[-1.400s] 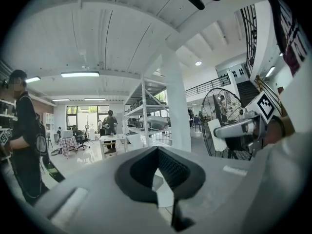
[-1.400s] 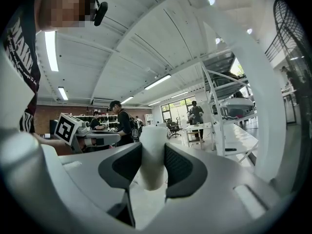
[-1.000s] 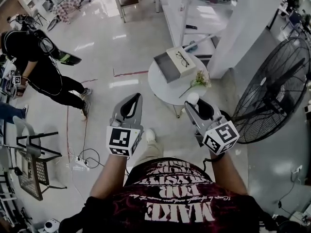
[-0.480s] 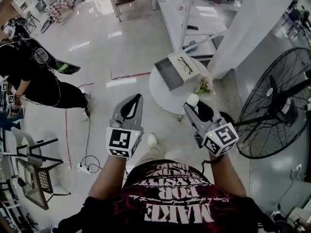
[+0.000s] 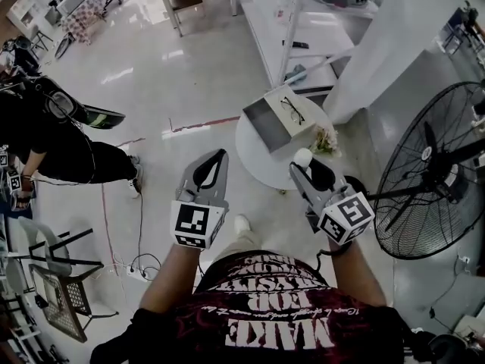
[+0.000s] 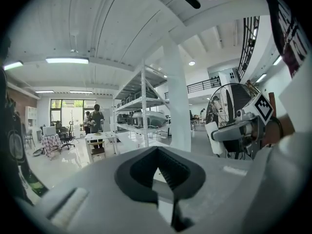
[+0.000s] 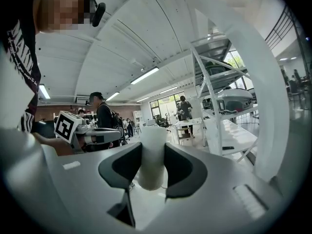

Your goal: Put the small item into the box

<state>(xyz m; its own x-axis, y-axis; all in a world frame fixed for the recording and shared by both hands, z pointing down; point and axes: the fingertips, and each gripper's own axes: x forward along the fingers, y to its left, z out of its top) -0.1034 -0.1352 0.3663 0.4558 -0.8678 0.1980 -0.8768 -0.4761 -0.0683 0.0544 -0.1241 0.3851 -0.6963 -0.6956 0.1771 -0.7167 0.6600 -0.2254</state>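
Head view: my right gripper [image 5: 305,168] carries the small white cylindrical item [image 5: 301,156], short of the open grey box [image 5: 267,121] on the round white table [image 5: 254,156]. Left gripper view: my left gripper [image 6: 157,152] is clenched on nothing. Right gripper view: the jaws clamp the item, so this looks like the carry step. Next, I'd reach over the box and release.

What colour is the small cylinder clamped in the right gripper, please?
Plain white cylinder; right gripper view shows it best.

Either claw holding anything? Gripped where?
Right claw pinches the small white item by its sides, mid-body, with its top poking past the tips. Left claw is shut and empty.
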